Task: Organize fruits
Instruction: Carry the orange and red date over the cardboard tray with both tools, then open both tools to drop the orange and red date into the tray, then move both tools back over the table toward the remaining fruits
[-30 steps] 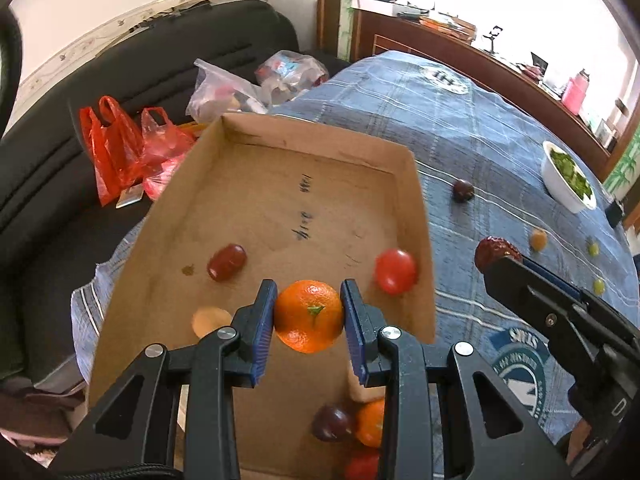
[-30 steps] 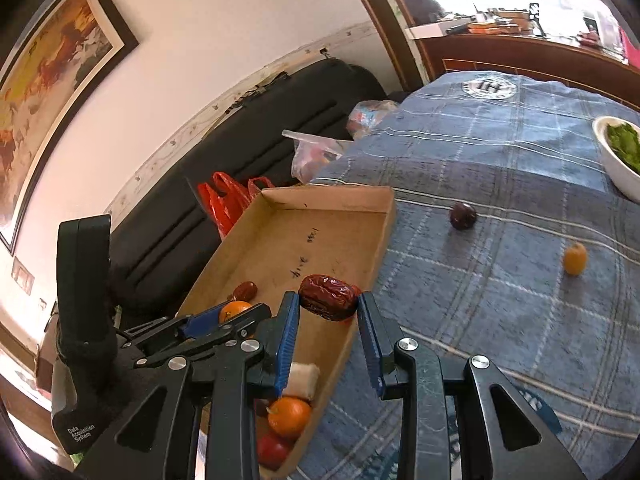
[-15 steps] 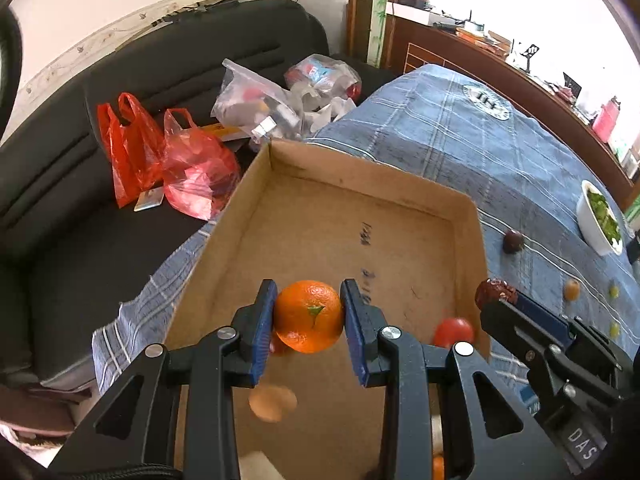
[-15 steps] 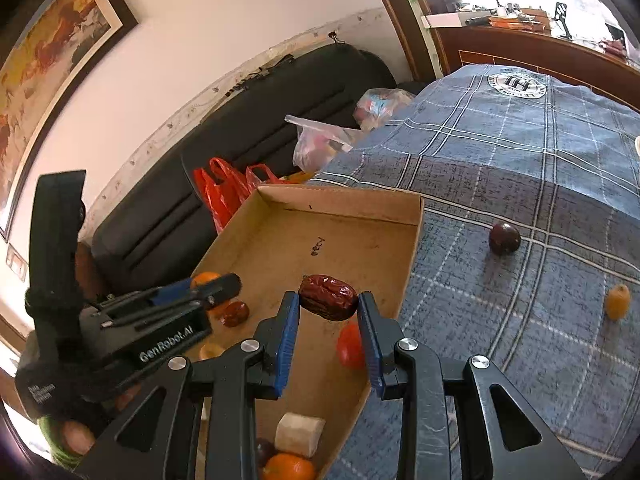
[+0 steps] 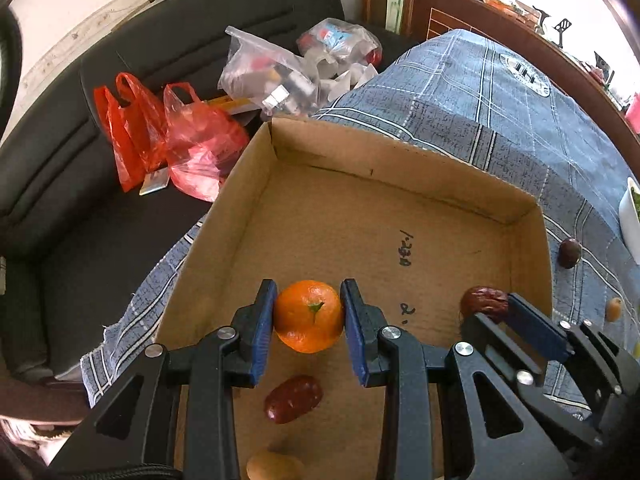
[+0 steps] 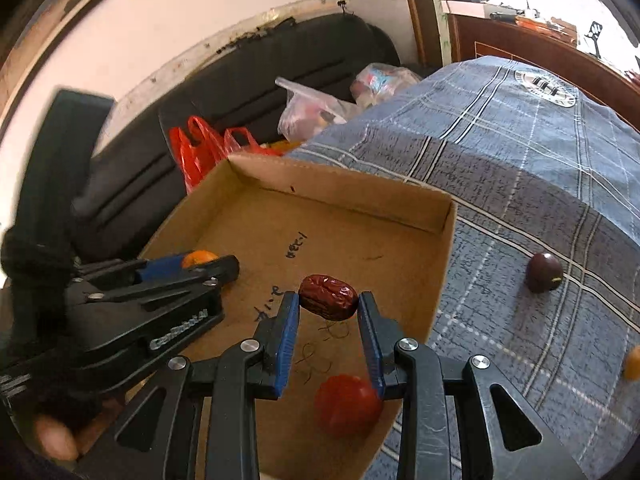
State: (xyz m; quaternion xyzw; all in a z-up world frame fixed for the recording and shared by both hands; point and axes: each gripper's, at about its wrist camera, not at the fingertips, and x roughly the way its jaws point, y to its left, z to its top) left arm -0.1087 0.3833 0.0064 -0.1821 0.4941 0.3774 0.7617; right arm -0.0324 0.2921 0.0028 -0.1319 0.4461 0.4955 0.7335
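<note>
My left gripper (image 5: 309, 316) is shut on an orange mandarin (image 5: 309, 317) and holds it above the middle of an open cardboard box (image 5: 400, 168). My right gripper (image 6: 329, 308) is shut on a wrinkled red date (image 6: 329, 297) above the box's right half (image 6: 340, 196); this date also shows in the left wrist view (image 5: 483, 303). On the box floor lie a red date (image 5: 293, 399), a tan fruit (image 5: 274, 466) and a red tomato (image 6: 346, 404).
The box stands at the edge of a table under a blue plaid cloth (image 5: 500, 96). On the cloth lie a dark plum (image 6: 543, 272), a small orange fruit (image 5: 613, 309) and a white bowl (image 5: 629, 216). Red bags (image 5: 160, 136) and clear bags (image 5: 280, 76) lie on a black sofa behind.
Both grippers have moved forward over the box with their fruits still held. The right gripper now hangs over the box floor, with the tomato below it.
</note>
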